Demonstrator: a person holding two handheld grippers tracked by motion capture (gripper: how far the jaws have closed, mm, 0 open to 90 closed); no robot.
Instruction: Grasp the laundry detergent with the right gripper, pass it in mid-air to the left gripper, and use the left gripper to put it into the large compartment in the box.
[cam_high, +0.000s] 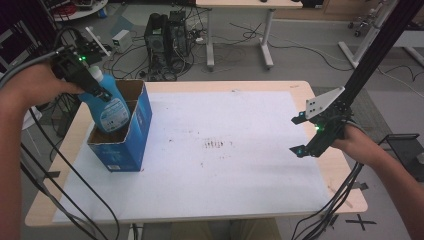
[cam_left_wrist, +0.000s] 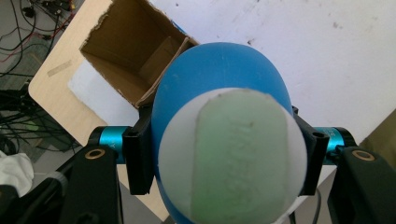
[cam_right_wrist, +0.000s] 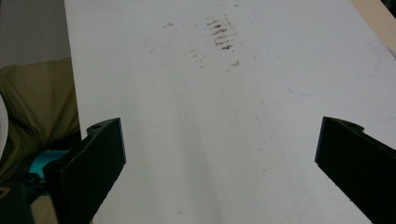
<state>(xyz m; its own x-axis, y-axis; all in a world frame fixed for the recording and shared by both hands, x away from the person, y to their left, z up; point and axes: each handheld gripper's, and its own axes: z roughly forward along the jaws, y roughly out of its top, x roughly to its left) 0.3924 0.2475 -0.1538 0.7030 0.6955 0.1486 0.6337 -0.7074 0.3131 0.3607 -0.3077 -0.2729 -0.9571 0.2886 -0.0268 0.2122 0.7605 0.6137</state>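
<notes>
Two grippers: left gripper (cam_high: 100, 92) clamped on blue bottle (cam_high: 111, 111), tilted, its base inside the open blue box (cam_high: 131, 142) near the desk's (cam_high: 260, 86) left edge. Right gripper (cam_high: 299, 135) jaws wide apart, nothing held, above right edge.

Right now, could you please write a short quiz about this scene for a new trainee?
1. True or false: the left gripper is closed on the blue bottle.
2. Where is the bottom of the bottle?
A. lying on the white mat
B. inside the open blue box
C. on the floor
3. Fill in: the jaws of the right gripper are ____, with the white mat between them.

Key: 1 true; 2 B; 3 open.
</notes>
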